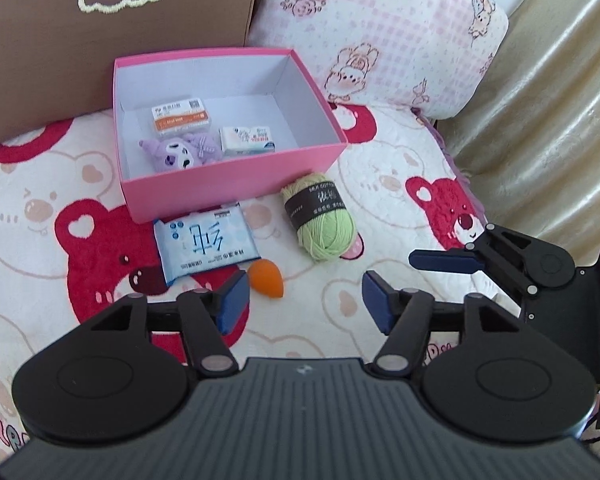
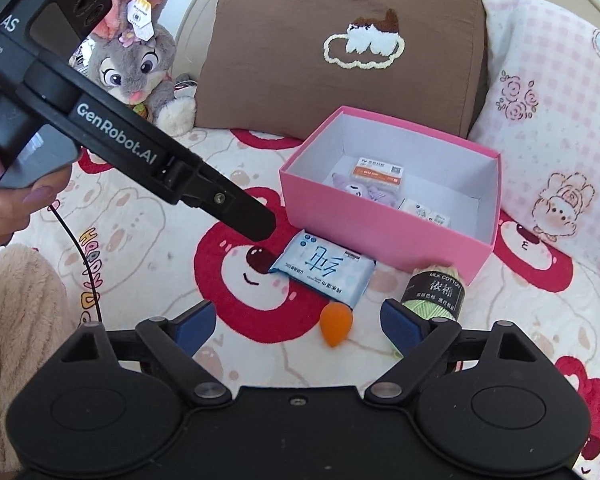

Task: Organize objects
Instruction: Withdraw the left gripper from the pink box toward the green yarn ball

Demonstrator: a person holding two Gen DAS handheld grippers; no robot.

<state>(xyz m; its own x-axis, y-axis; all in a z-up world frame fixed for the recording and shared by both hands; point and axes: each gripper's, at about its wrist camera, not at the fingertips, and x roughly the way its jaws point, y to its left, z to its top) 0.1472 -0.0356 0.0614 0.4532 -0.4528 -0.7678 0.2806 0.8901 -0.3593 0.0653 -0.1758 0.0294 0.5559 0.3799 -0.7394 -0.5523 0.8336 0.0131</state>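
While both tilt downward, left gripper [image 1: 304, 300] and right gripper [image 2: 296, 322] spread empty jaws.

A brown pillow [image 2: 340, 68] with a stitched white cloud leans at the far side of the bed, and a pink checked pillow [image 1: 384, 28] printed with rabbits and roses sits to its right. A grey plush rabbit [image 2: 136, 64] sits at the far left. A bear-print blanket [image 1: 40, 208] covers the bed. Gold fabric [image 1: 548, 92] hangs at the right.
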